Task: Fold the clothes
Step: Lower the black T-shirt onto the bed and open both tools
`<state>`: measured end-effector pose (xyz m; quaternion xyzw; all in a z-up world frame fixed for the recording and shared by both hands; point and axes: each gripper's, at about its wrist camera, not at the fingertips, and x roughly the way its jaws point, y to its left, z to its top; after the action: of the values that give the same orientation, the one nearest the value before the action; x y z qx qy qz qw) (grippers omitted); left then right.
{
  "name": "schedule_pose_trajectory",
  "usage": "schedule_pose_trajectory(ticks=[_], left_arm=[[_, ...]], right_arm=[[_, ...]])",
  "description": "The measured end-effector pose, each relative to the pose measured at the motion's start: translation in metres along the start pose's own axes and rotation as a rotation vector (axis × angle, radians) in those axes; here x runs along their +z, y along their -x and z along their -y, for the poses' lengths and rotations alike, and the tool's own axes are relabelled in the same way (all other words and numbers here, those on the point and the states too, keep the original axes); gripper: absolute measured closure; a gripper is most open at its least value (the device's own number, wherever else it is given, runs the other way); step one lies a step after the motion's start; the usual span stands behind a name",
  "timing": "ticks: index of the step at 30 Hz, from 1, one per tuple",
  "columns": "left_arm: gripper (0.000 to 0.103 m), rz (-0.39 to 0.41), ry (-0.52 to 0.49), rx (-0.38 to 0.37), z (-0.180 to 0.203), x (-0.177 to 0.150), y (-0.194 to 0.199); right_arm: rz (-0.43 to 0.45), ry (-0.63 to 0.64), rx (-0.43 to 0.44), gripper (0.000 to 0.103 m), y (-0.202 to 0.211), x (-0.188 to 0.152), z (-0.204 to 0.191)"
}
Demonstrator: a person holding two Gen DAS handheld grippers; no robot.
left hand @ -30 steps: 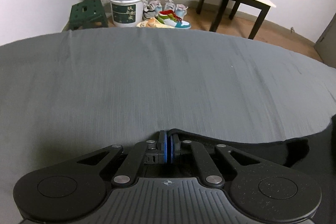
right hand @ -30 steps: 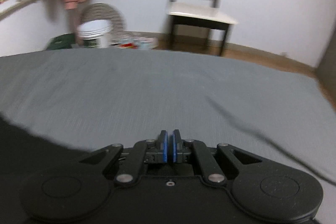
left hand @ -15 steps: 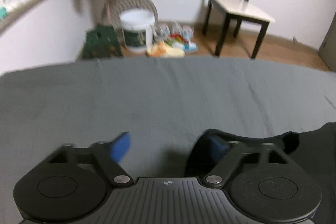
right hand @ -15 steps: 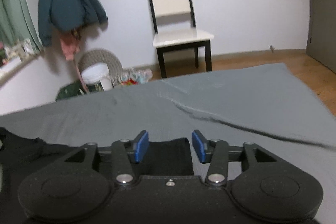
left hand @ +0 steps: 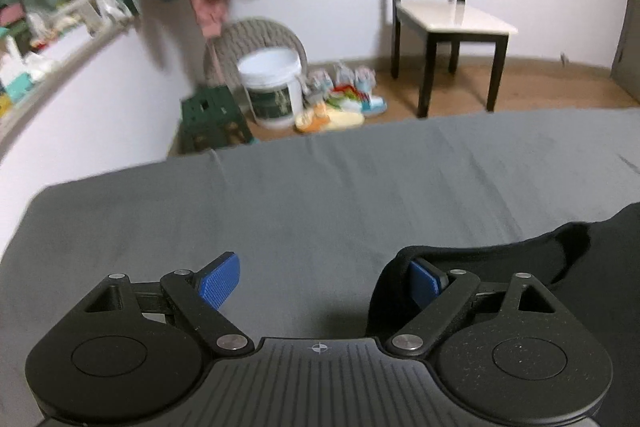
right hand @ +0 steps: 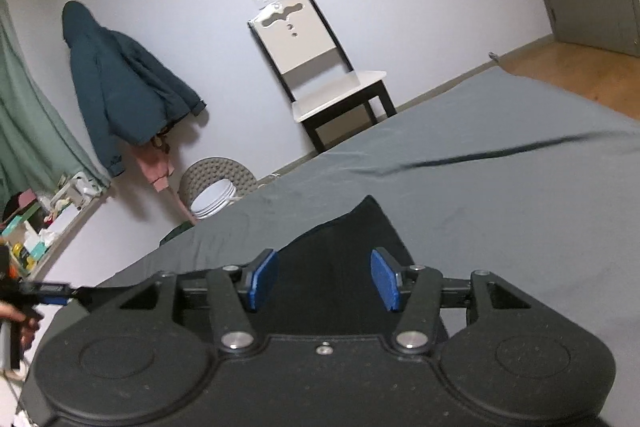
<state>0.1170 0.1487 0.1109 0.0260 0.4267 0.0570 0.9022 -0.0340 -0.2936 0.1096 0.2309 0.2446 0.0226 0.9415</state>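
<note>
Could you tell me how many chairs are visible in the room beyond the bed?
1: a chair with a pale seat and dark legs stands against the far wall, right of the white bucket; it also shows in the right wrist view. Others may sit outside both views.

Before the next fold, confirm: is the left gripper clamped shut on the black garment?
No. The left gripper is open, its blue pads wide apart, with the black garment only draped by one finger.

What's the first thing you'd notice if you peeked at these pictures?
The bright blue fingers of the left gripper, spread wide over the grey bed. A black garment lies crumpled on the bed beneath the right gripper. A big teal coat hangs on the wall behind.
</note>
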Motion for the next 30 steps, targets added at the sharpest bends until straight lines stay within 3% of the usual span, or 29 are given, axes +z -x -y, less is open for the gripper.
schedule_pose_trajectory(ticks=[4,13,19,26,30], left_arm=[[0.015,-0.082,0.100,-0.039,-0.005,0.018,-0.038],[0.015,-0.152,0.377,-0.177,-0.025,0.015,-0.089],[0.015,-0.291,0.292,0.048,-0.020,0.005,-0.102],[0.015,-0.265,0.380,-0.055,-0.018,0.033,-0.089],[0.015,-0.332,0.361,-0.033,-0.013,0.051,-0.092]], right_arm=[[0.023,0.024,0.023,0.050,-0.014,-0.009,-0.003],[-0.073,0.052,0.080,0.048,-0.046,-0.024,-0.005],[-0.093,0.081,0.094,0.046,-0.045,-0.030,-0.009],[-0.108,0.100,0.009,0.043,-0.047,-0.033,-0.005],[-0.145,0.051,-0.016,0.043,-0.054,-0.036,0.005]])
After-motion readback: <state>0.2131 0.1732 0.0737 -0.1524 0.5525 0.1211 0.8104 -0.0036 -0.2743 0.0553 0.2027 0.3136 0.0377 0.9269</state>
